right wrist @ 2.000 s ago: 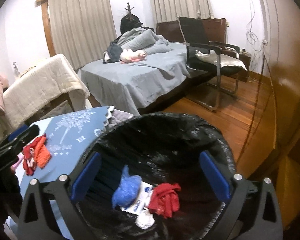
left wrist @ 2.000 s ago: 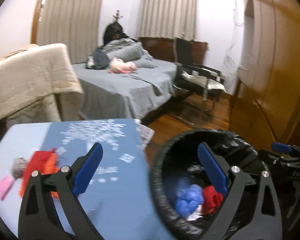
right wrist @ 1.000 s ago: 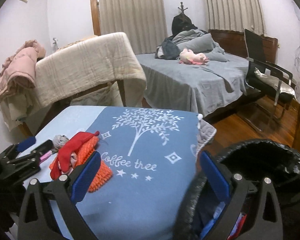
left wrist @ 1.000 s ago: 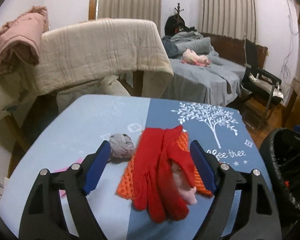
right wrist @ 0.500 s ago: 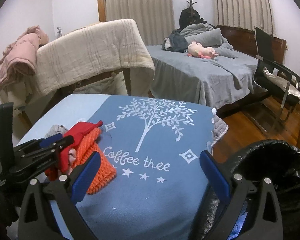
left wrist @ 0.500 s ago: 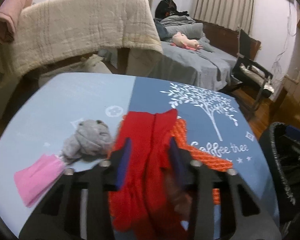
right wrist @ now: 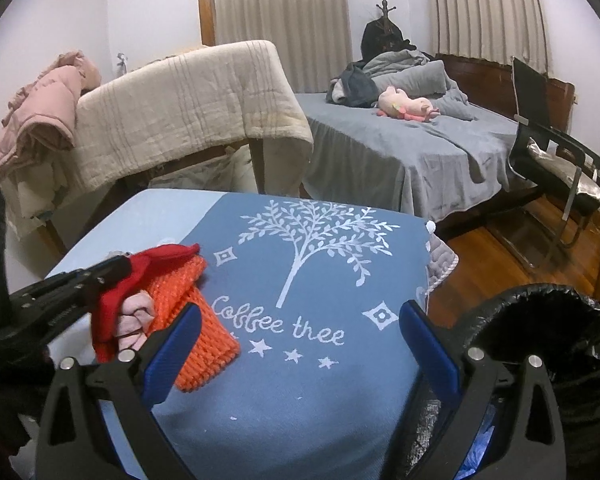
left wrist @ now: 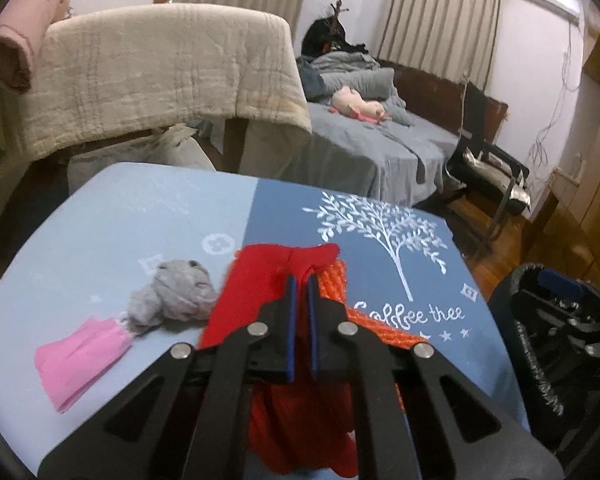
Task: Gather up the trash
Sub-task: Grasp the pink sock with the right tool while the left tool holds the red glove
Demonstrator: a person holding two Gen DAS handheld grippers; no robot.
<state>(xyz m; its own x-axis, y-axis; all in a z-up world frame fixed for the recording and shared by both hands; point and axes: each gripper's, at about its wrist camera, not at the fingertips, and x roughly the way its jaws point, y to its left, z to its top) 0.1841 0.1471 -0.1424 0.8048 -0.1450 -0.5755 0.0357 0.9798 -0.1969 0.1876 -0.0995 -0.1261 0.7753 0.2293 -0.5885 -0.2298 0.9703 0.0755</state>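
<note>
The words "Coffee tree" are printed in white script on the dark blue half of the cloth [right wrist: 308, 400] covering the worktop, below a white tree motif with stars underneath. In the right wrist view the words are read whole, the double f looking much like "bb". In the left wrist view the same lettering on the cloth [left wrist: 400, 264] is seen beside the red rag [left wrist: 260, 280], its first letter partly cut off by orange netting [left wrist: 336, 280]. No other text, label or number can be read
</note>
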